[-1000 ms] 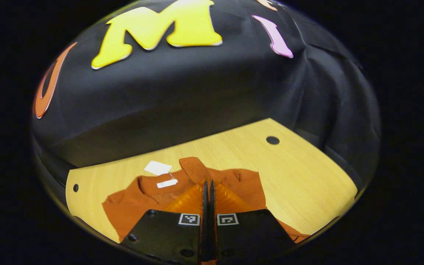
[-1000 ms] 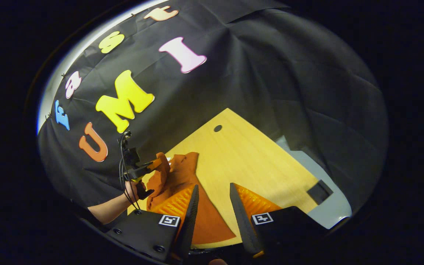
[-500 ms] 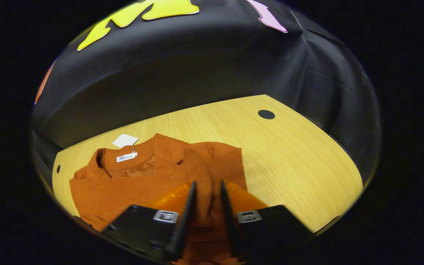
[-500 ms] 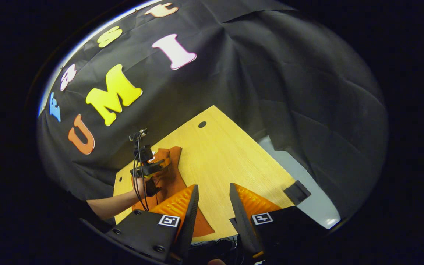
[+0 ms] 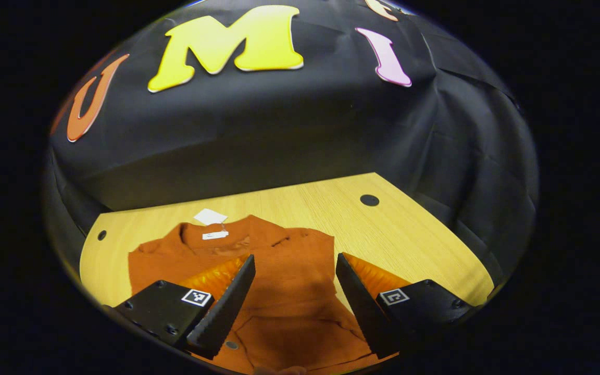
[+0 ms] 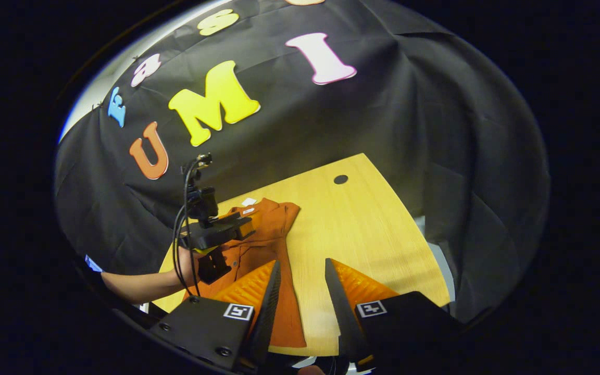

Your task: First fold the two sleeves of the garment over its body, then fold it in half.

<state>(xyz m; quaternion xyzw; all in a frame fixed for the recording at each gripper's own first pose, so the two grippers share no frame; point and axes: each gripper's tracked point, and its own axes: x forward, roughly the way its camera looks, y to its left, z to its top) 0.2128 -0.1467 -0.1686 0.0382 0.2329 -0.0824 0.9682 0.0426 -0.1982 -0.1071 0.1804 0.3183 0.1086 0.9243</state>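
Note:
A rust-orange ribbed garment [image 5: 284, 284] lies flat on the wooden table [image 5: 414, 234], collar and white tags [image 5: 210, 216] at the far end. A sleeve lies folded over its body near the front [image 5: 289, 333]. My left gripper [image 5: 294, 260] hovers open just above the garment's middle, with nothing between its fingers. In the right gripper view the garment [image 6: 269, 234] sits at the table's left, with the left gripper [image 6: 245, 229] above it in a person's hand [image 6: 188, 265]. My right gripper [image 6: 302, 265] is open over the garment's right edge, holding nothing.
The table has a dark round hole [image 5: 369, 200] at its far right and a smaller one [image 5: 102, 235] at the far left. Bare wood [image 6: 362, 234] stretches right of the garment. Black cloth walls close in behind and to the sides.
My left gripper was shut on the sleeve's cuff, carried it over the body, opened and let it drop, then drew back and up. The right gripper stayed open while its view swung.

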